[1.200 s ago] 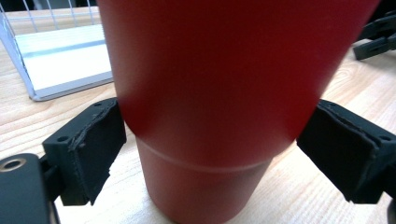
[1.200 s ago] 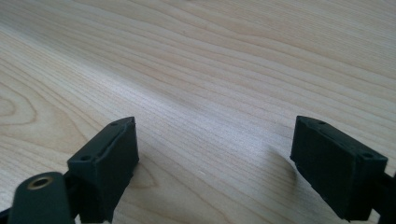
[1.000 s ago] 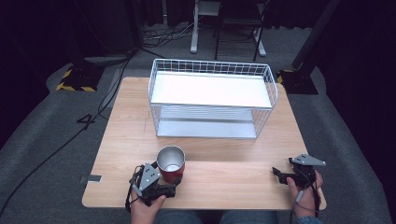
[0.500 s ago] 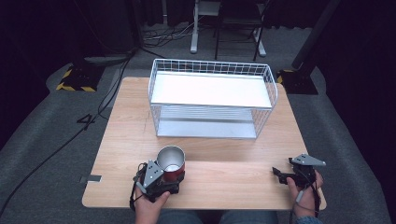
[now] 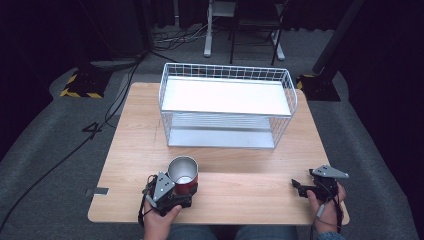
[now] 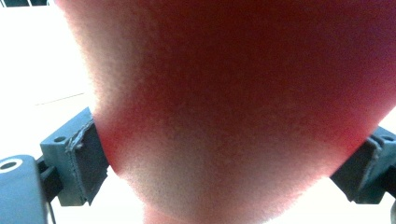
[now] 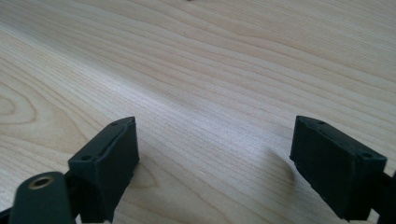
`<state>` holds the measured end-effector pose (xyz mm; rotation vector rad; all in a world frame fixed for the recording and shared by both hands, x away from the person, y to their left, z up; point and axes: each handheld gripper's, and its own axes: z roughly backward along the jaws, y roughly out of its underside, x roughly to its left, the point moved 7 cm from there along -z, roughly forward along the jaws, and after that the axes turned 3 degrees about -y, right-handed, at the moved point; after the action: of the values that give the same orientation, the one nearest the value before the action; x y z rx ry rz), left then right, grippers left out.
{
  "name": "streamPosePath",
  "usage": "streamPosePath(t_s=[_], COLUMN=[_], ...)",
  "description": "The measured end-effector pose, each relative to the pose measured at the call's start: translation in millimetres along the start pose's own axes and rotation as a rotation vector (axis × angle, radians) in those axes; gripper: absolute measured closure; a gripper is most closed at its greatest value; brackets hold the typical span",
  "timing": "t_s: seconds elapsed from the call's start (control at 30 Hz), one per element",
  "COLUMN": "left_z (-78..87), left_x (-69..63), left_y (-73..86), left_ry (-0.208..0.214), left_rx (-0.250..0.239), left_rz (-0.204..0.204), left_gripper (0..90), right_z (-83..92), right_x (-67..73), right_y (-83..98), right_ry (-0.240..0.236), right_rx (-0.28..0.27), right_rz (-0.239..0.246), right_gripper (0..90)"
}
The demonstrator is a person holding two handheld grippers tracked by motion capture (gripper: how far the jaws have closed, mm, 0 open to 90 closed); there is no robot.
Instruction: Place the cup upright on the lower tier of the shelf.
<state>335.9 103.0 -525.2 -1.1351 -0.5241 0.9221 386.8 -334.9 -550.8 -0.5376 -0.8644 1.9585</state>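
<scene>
Two-sided clamping of the red cup (image 5: 184, 176) by the left gripper (image 5: 170, 192), jaws pressing its lower wall near the table's (image 5: 240, 165) front edge. Idling with jaws spread apart: right gripper (image 5: 300, 187). Advised: keeping the cup upright and squeezing evenly while lifting.

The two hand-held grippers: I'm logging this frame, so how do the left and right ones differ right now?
The left hand-held gripper has its jaws against both sides of the red cup; the right hand-held gripper has its jaws spread apart with nothing between them. The left sits near the table's front-left edge, the right near its front-right corner. Both are held low over the wooden table, each in one hand.
</scene>
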Motion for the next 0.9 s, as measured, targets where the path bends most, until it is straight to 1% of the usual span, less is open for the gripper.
streamPosePath(t_s=[0.1, 0.17, 0.27, 0.33, 0.37, 0.5, 0.7, 0.73, 0.77, 0.9], left_z=[0.3, 0.1, -0.8, -2.2, -2.2, -4.5, -10.3, -12.9, -12.9, -20.3], left_x=[-0.8, -1.8, -4.6, -6.9, -6.9, -8.6, -13.0, -14.1, -14.1, -15.6], left_y=[-1.5, -4.1, -8.6, -13.0, -13.0, -21.2, -33.8, -37.9, -37.9, -48.0], left_ry=[0.01, 0.016, 0.031, 0.041, 0.041, 0.051, 0.059, 0.064, 0.064, 0.063], left_rx=[0.001, -0.007, -0.011, -0.012, -0.012, -0.024, -0.04, -0.046, -0.046, -0.061], left_rz=[0.003, 0.003, 0.005, -0.001, -0.001, 0.006, -0.013, -0.015, -0.015, -0.027], left_gripper=[7.9, 7.9, 7.9, 7.9, 7.9, 7.9, 7.9, 7.9, 7.9, 7.9], right_z=[0.1, 0.1, 0.0, 0.2, 0.2, 0.1, 0.0, 0.0, 0.0, 0.1], right_x=[0.1, 0.2, 0.2, 0.2, 0.2, 0.1, 0.0, 0.0, 0.0, 0.1], right_y=[0.0, 0.0, -0.2, 0.0, 0.0, 0.0, 0.0, -0.1, -0.1, 0.0], right_ry=[0.003, 0.004, 0.006, 0.004, 0.004, 0.003, 0.002, 0.002, 0.002, 0.002], right_rx=[-0.001, -0.001, -0.004, -0.001, -0.001, -0.001, 0.0, -0.001, -0.001, 0.0], right_rz=[0.003, 0.004, 0.008, 0.004, 0.004, 0.003, 0.001, 0.0, 0.0, 0.002], right_gripper=[15.7, 15.7, 15.7, 15.7, 15.7, 15.7, 15.7, 15.7, 15.7, 15.7])
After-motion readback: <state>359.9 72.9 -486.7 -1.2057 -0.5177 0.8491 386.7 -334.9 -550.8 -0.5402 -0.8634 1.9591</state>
